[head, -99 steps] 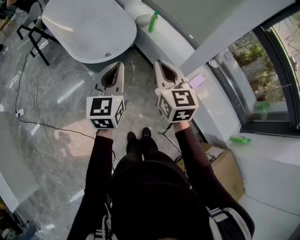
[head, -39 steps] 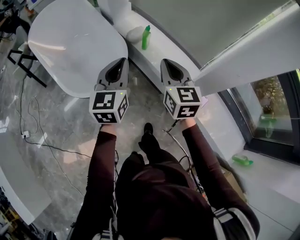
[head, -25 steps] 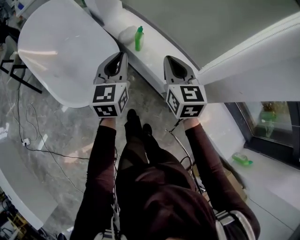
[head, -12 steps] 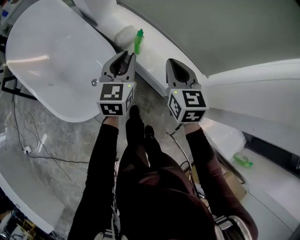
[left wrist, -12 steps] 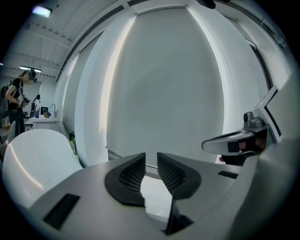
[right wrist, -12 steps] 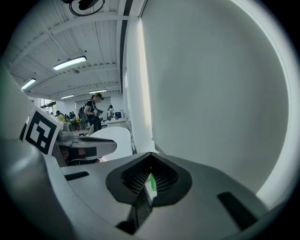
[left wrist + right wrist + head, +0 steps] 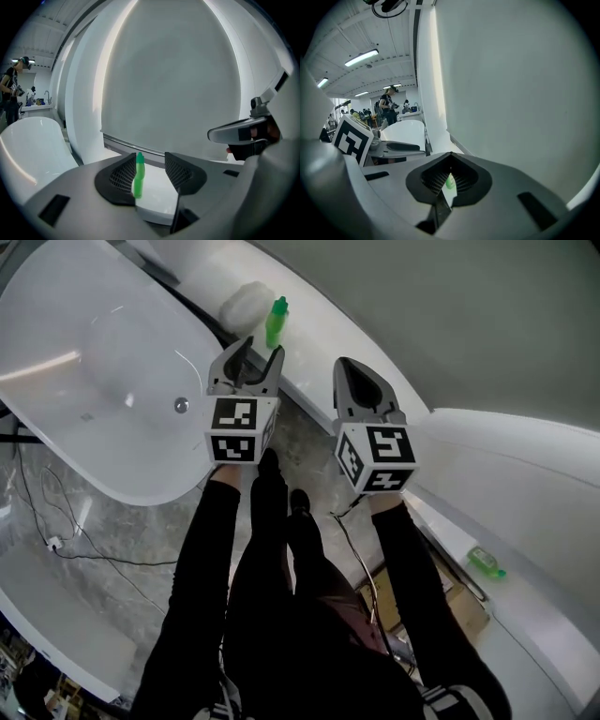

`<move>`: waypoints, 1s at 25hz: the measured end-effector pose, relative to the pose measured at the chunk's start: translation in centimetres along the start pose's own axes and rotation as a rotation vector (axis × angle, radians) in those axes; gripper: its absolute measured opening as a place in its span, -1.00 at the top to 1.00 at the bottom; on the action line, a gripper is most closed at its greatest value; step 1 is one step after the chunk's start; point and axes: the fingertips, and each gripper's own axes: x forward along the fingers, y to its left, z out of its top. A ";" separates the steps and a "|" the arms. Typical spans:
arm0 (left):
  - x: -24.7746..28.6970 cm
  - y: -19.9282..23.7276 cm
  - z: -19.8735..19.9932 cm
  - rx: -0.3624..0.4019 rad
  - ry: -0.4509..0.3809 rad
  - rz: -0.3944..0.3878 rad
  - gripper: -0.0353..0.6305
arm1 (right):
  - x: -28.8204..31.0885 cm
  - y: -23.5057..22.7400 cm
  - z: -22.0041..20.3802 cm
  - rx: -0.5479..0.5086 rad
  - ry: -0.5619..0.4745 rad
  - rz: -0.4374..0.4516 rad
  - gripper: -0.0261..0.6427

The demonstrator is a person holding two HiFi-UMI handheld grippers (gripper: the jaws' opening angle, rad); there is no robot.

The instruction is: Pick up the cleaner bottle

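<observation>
On the white ledge, cleaner bottle stands upright; bathtub alongside.

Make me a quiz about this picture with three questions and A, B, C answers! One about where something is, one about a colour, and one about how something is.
1. Where does the cleaner bottle stand?
A on a chair; B on the white ledge; C in a basket.
2. What colour is it?
A red; B green; C blue.
3. The fingers of the right gripper are:
A together; B wide apart; C squeezing the bottle.

Answers:
1. B, its base rests on the ledge.
2. B, both body and cap are green.
3. A, the tips meet and hold nothing.
</observation>
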 end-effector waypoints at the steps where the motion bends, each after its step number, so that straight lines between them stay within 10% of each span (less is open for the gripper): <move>1: 0.6 0.2 -0.5 -0.001 0.007 -0.002 0.31 | 0.6 -0.1 -0.3 0.000 0.007 -0.002 0.92; 25: 13.1 4.2 -14.3 -0.005 0.078 0.032 0.11 | 12.0 -3.3 -10.0 0.054 0.060 -0.034 0.92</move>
